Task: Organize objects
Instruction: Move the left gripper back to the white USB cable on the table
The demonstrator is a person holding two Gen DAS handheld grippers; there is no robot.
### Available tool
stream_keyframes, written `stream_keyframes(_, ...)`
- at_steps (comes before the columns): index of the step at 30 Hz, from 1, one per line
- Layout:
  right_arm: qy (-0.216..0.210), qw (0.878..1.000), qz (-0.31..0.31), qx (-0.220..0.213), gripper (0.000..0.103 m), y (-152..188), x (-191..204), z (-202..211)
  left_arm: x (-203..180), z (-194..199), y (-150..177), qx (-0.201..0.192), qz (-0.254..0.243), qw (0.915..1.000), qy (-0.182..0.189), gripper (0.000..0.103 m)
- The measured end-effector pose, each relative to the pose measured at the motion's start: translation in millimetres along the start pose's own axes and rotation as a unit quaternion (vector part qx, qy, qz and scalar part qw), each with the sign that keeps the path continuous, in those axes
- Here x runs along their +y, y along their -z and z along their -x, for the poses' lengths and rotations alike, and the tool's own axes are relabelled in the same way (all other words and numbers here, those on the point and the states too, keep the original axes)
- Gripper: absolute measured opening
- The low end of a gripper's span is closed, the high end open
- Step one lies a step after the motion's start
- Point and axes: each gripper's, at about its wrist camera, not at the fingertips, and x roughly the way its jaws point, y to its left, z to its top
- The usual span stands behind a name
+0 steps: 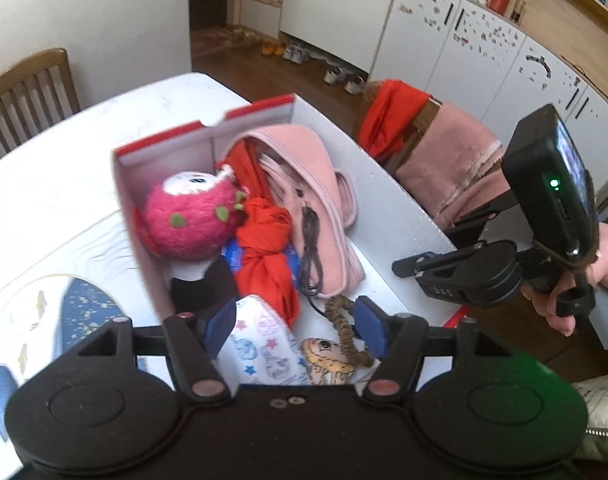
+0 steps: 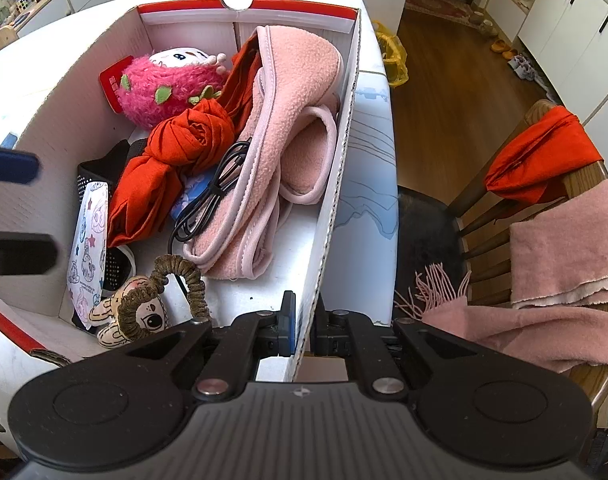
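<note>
The right gripper has its fingers pinched on the box wall, probably steadying it on the desk. The left gripper hangs open and empty over the patterned cloth inside.

Ahead of my left claw: white box with red rim, pink-green plush, red cloth, pale pink fleece, black cable. Right under it: white cloth with star print. My pads blue.
</note>
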Motion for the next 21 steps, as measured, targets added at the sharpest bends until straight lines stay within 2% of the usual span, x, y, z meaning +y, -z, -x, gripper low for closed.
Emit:
stream_keyframes(2,0.000,1.000,-0.001,0.000,0.006,0,0,0,6,9,3,-0.007,0.008,0.9999,-0.009,0.066)
stream_keyframes(10,-0.003,1.000,-0.008,0.002,0.006,-1,-1,0,32,46,20,-0.050,0.039,0.9969,-0.046,0.088)
stream_keyframes(13,-0.003,1.000,-0.009,0.003,0.006,-1,-1,0,45,58,28,-0.063,0.053,0.9948,-0.060,0.100)
stream_keyframes(21,-0.002,1.000,-0.014,0.004,0.006,-3,-1,1,90,83,63,-0.070,0.112,0.9863,-0.099,0.102)
